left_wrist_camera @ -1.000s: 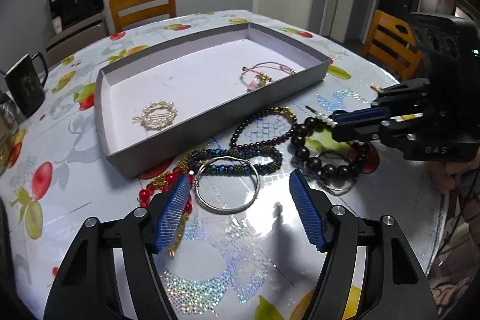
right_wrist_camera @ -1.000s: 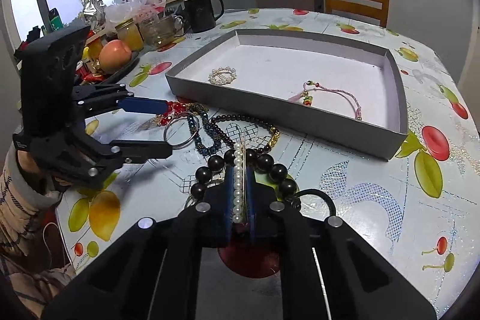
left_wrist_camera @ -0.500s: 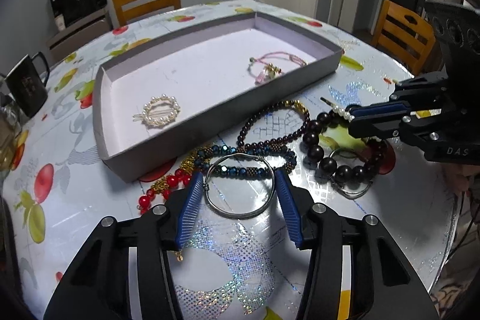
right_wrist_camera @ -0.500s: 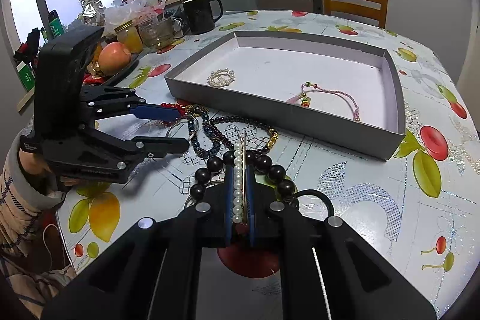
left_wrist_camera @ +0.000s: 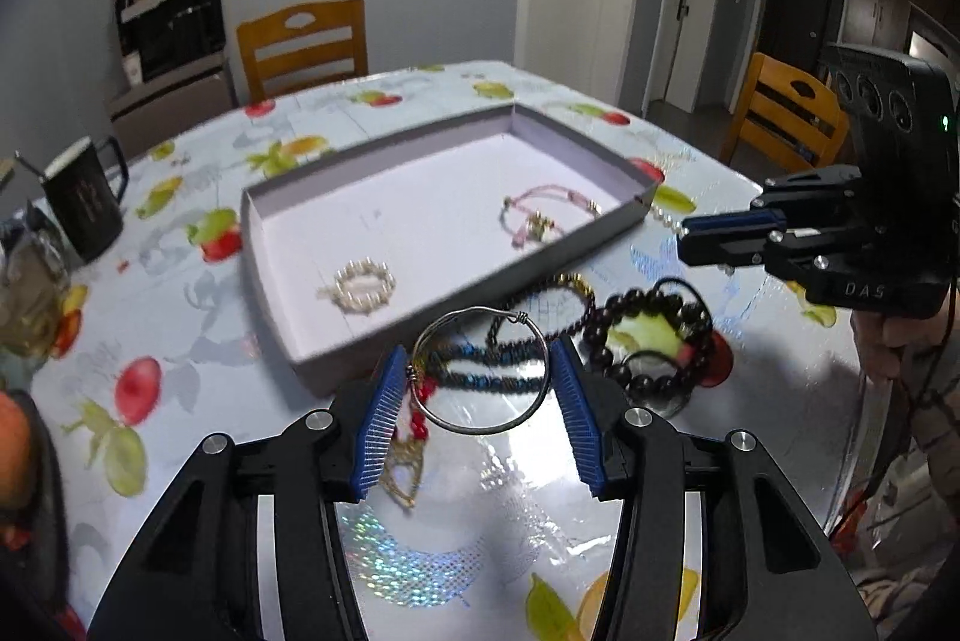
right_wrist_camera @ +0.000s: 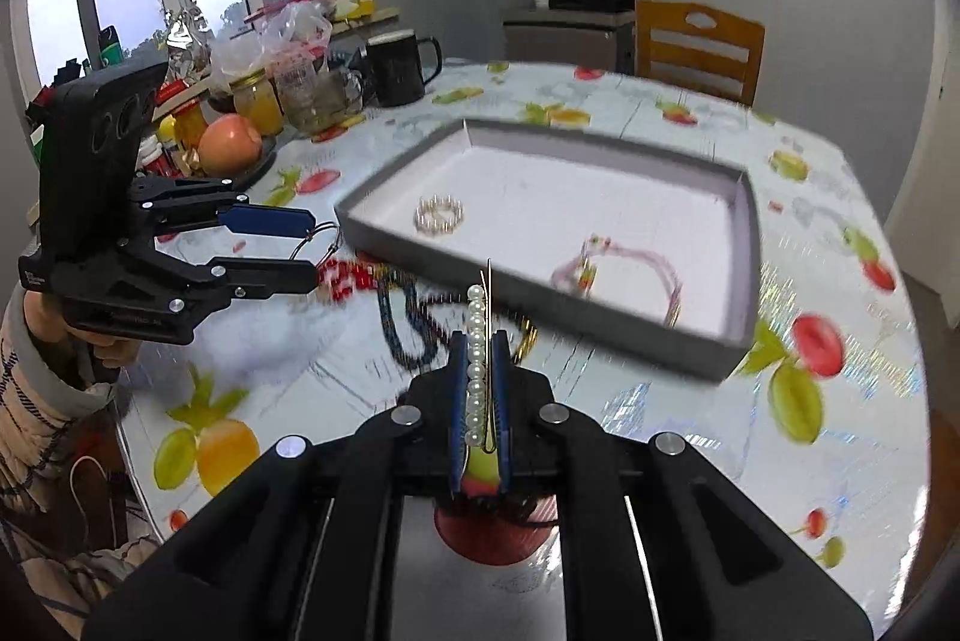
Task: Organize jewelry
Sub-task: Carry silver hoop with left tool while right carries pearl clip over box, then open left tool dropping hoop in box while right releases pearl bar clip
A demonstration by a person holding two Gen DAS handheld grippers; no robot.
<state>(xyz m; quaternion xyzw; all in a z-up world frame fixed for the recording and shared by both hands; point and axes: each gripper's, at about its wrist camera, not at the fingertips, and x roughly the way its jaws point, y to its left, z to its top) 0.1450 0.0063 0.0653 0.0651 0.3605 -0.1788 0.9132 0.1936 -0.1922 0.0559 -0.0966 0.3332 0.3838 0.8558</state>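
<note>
My left gripper (left_wrist_camera: 477, 386) is shut on a silver bangle (left_wrist_camera: 480, 425), held lifted above the table; it also shows in the right wrist view (right_wrist_camera: 315, 245). My right gripper (right_wrist_camera: 480, 377) is shut on a pearl hair clip (right_wrist_camera: 477, 359), lifted off the table. The grey tray (left_wrist_camera: 420, 335) holds a pearl ring brooch (left_wrist_camera: 364, 285) and a pink cord bracelet (left_wrist_camera: 543, 215). In front of the tray lie a black bead bracelet (left_wrist_camera: 657, 335), a dark bead strand (left_wrist_camera: 540, 317), a blue bead bracelet (left_wrist_camera: 480, 380) and a red-and-gold piece (left_wrist_camera: 414, 425).
A black mug (left_wrist_camera: 84, 206) and jars (right_wrist_camera: 258, 101) stand along the table's window side with an orange fruit (right_wrist_camera: 230, 143). Wooden chairs (left_wrist_camera: 303, 44) stand around the table. The table edge runs close behind the right gripper (left_wrist_camera: 864, 425).
My left gripper closed on the silver bangle and lifted it off the table. My right gripper rose with the pearl clip and moved toward the tray.
</note>
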